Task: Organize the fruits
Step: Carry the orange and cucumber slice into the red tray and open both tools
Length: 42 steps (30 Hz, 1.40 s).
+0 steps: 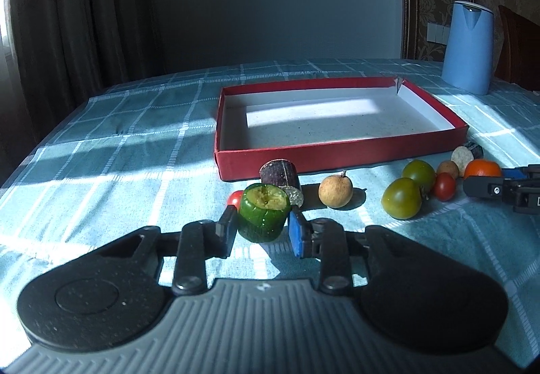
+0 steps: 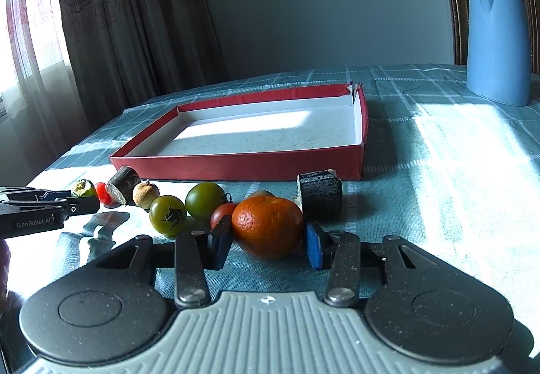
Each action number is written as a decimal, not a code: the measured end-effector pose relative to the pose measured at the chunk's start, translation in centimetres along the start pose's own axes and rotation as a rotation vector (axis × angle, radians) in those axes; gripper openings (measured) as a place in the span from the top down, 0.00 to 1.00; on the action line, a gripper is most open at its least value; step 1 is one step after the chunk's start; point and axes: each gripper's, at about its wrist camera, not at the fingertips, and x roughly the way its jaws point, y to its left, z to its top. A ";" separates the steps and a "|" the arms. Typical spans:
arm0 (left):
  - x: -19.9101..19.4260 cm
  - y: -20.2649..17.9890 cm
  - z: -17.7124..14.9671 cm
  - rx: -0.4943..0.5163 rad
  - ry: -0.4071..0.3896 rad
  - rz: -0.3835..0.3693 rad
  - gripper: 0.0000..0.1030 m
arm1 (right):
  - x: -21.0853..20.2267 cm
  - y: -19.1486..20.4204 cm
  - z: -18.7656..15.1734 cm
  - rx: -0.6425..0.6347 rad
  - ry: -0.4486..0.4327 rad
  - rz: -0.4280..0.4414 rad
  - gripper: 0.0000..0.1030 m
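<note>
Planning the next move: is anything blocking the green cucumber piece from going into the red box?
Partly: the dark sugarcane piece lies between the cucumber piece and the red box wall. The left gripper must lift over both.

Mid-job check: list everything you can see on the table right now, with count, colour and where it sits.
box: one, red outside, white inside, nothing in it, mid table
cucumber piece: one, green, between left fingers
orange: one, between right fingers
green tomatoes: two, in the row before the box
cherry tomatoes: two, red, one beside the cucumber piece, one beside the green tomatoes
tan round fruit: one clear, mid row; a second smaller one partly hidden
dark cut stalk pieces: two, one at each end of the row
jug: one, blue, far right
tablecloth: teal check
left gripper: shut on cucumber piece
right gripper: shut on orange
</note>
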 end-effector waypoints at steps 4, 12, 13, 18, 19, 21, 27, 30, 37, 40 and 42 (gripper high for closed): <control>0.1 -1.0 1.3 0.024 -0.020 -0.009 0.71 | -0.3 0.0 0.0 0.005 -0.017 -0.003 0.58; 3.4 -2.2 4.8 0.025 -0.023 -0.012 0.71 | -0.3 1.4 3.1 -0.094 -0.094 -0.065 0.58; 3.8 -2.3 5.2 0.027 -0.021 -0.005 0.71 | 0.2 1.7 4.0 -0.114 -0.100 -0.080 0.58; 7.4 -2.4 7.3 0.020 0.002 0.047 0.71 | 5.1 1.5 7.6 -0.145 -0.073 -0.158 0.58; 8.0 -2.3 7.6 0.014 0.009 0.055 0.71 | 6.2 1.3 8.2 -0.138 -0.060 -0.169 0.58; 9.7 -1.8 8.4 0.001 0.026 0.070 0.71 | 8.9 0.5 9.2 -0.124 -0.017 -0.188 0.58; 13.8 -0.9 9.0 -0.021 0.114 0.105 0.71 | 13.3 -0.5 9.8 -0.119 0.076 -0.216 0.58; 14.6 -0.6 8.8 -0.023 0.146 0.098 0.71 | 14.2 -0.8 9.8 -0.112 0.111 -0.218 0.58; 14.6 -0.9 8.6 -0.019 0.135 0.108 0.65 | 14.4 -1.0 9.8 -0.078 0.113 -0.215 0.57; 14.0 -1.5 8.2 0.015 0.097 0.121 0.36 | 14.4 -1.1 9.8 -0.085 0.117 -0.223 0.52; 13.4 -2.0 7.9 0.047 0.065 0.132 0.28 | 14.1 -1.1 9.7 -0.088 0.103 -0.225 0.48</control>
